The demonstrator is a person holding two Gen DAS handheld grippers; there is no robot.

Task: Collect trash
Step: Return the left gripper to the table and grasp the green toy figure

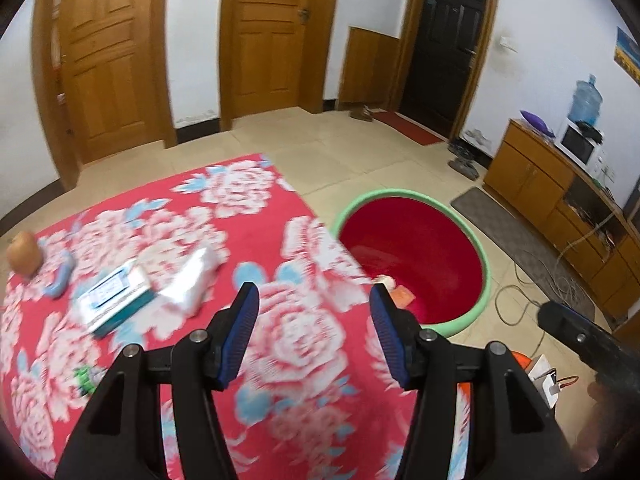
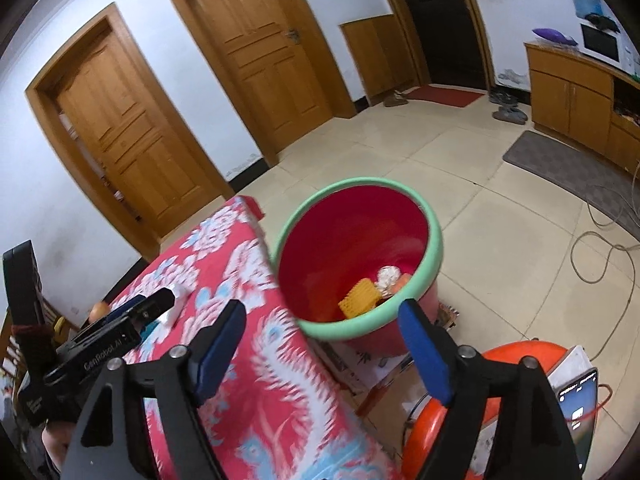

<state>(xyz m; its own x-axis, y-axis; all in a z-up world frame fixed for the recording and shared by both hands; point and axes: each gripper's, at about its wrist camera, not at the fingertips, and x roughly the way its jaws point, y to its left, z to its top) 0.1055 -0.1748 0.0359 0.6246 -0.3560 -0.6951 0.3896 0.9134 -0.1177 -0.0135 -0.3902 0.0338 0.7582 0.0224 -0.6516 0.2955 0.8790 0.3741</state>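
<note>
1. Trash already collected lies at the bottom of the bin (image 2: 360,256): a yellow ridged piece (image 2: 358,296), a crumpled white wad (image 2: 387,276) and something orange beside it.
2. More candidates are seen on the worktop (image 1: 280,344) in the left view: a white packet (image 1: 192,280) and a teal-edged box (image 1: 118,300), just beside each other, and a small green scrap (image 1: 84,378) near the left gripper's base. Whether the box counts as trash cannot be told.
3. The left gripper (image 1: 314,312) is held above the floral cloth with its fingers moderately apart and nothing between them.
4. The right gripper (image 2: 322,344) is held near the bin's rim with its fingers wide, and nothing is gripped.
5. The step in hand is judged to be the gap between a drop and the next pick, since both grippers are empty beside a bin that holds items.
6. The next move would call for one gripper to be carried to the packet or the green scrap, lowered onto the cloth and closed; the soft cloth could be pinched along with a flat item.
7. An orange-brown round fruit (image 1: 24,254) and a blue object (image 1: 60,276) lie at the worktop's far left.
8. The worktop is covered by a red cloth with white and blue flowers. The bin stands beside it, raised on what looks like cardboard boxes.
9. The room has pale floor tiles, two wooden doors (image 1: 264,36), a dark door (image 1: 448,44), a wooden cabinet (image 1: 560,200) with a microwave, a grey mat, loose cables and an orange stool (image 2: 500,364) with a phone (image 2: 576,404) on it.
</note>
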